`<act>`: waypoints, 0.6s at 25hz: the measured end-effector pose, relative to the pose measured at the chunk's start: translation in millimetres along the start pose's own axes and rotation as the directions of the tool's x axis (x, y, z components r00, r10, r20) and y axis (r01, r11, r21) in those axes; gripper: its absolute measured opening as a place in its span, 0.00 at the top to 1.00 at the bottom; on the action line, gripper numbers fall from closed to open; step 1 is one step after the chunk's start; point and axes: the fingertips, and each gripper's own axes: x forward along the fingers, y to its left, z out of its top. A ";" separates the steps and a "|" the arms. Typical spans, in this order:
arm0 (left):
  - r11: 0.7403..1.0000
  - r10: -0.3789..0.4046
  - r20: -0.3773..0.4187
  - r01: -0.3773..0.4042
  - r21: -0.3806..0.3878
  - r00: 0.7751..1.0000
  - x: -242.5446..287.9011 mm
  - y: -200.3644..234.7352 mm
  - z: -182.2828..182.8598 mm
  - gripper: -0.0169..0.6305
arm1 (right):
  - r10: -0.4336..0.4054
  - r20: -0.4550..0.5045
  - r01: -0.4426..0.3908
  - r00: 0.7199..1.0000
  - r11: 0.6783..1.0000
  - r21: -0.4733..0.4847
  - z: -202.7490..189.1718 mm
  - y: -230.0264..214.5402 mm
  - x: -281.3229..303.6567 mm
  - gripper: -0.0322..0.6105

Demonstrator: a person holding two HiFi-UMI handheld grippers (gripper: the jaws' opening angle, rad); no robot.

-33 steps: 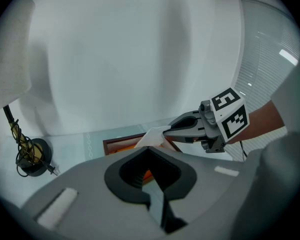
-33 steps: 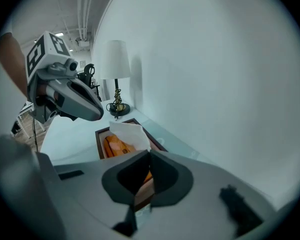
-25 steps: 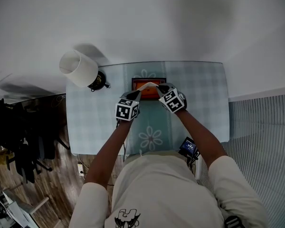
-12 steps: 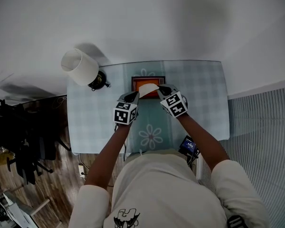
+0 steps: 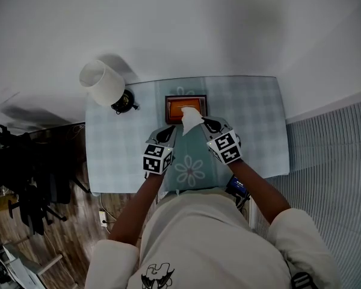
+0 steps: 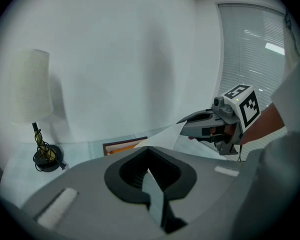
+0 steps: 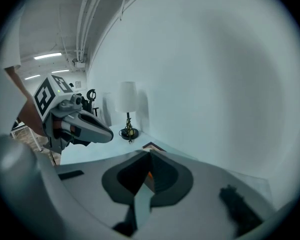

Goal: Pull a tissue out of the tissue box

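Observation:
An orange-topped tissue box (image 5: 175,105) sits on the table's far middle. A white tissue (image 5: 191,119) rises from it towards me, stretched between both grippers. My right gripper (image 5: 204,125) is shut on the tissue's right side. My left gripper (image 5: 172,131) is shut, and the tissue's other edge meets its tips. In the left gripper view the tissue (image 6: 162,135) runs from the right gripper (image 6: 182,126) down behind my closed left jaws, with the box (image 6: 121,146) beyond. In the right gripper view the left gripper (image 7: 110,134) hangs to the left.
A table (image 5: 253,119) with a pale blue checked cloth stands against a white wall. A lamp with a white shade (image 5: 102,83) stands at its far left corner. A small dark device (image 5: 237,186) hangs at the near right edge. Dark clutter (image 5: 24,179) fills the floor at left.
Both grippers have lifted and drawn back towards me, away from the box. The tissue has come up out of the box with them and now stands taller.

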 end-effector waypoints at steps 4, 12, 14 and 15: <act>1.000 -0.009 -0.002 0.009 -0.004 1.000 -11.9 -17.4 -13.2 0.96 | -0.019 0.023 0.018 1.000 1.000 0.022 -1.6 11.7 -24.0 0.93; 1.000 -0.023 0.062 0.022 0.008 0.998 -49.0 -47.5 -10.4 0.96 | -0.032 0.087 0.022 0.996 0.994 0.109 -2.7 41.5 -66.8 0.93; 0.999 -0.035 0.073 0.035 0.005 0.997 -59.0 -54.7 -10.3 0.96 | -0.033 0.090 0.022 0.995 0.993 0.120 -4.0 48.5 -75.9 0.93; 0.999 -0.037 0.078 0.037 -0.002 0.996 -64.0 -56.7 -10.9 0.96 | -0.031 0.090 0.020 0.995 0.991 0.130 -5.1 51.5 -79.9 0.93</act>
